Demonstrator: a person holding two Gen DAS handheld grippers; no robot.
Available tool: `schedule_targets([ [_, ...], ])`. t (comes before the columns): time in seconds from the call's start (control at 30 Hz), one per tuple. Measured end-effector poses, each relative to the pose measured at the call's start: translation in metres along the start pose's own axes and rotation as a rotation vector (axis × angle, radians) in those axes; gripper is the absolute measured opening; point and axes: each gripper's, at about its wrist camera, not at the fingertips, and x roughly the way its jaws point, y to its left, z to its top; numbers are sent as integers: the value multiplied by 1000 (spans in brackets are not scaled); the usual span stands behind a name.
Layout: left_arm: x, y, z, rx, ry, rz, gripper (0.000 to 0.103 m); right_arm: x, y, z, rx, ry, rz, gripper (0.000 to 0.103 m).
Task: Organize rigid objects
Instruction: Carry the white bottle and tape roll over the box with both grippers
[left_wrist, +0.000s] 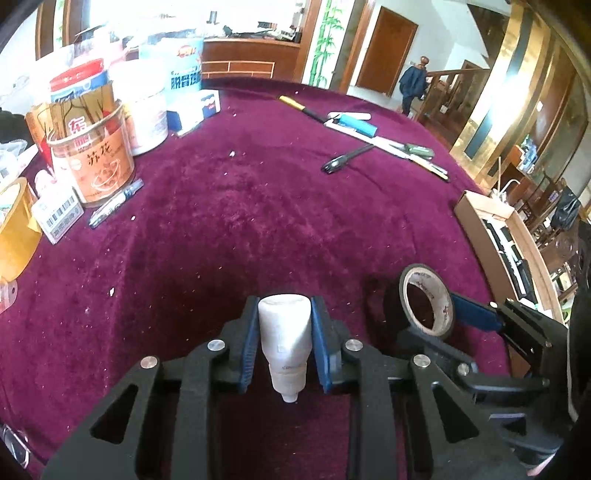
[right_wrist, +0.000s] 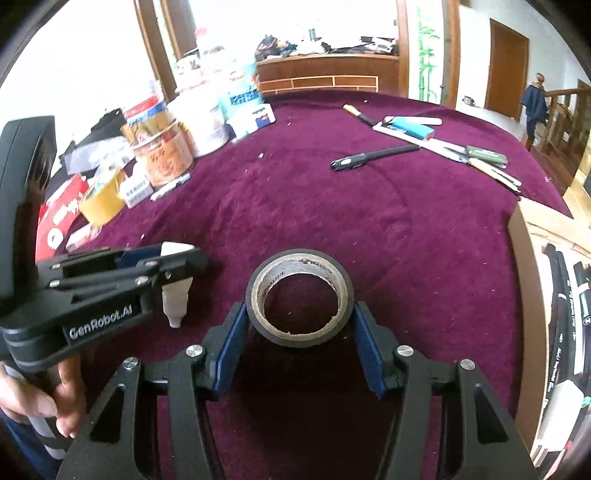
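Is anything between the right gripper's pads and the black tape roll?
Nothing visible. The black tape roll sits directly between the right gripper pads, on bare maroon cloth. The left gripper, holding a white tube, is off to the side.

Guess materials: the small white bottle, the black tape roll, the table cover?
Small white tapered bottle: likely matte plastic, opaque with a moulded nozzle. Black tape roll: dull black tape wound on a printed core, probably cardboard; could be cloth or vinyl tape. Dark red table cover: velvet-like fabric, its nap showing streaks and lint.
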Motion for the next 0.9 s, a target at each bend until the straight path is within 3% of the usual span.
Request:
schedule_targets([
  [0.63,1,-18,0,14,-8,-67,23,-23,-22,11,96,-80,-26,51],
  [0.9,-3,-30,0,17,-8,-152,23,-82,-34,-2,150,-180,-57,51],
])
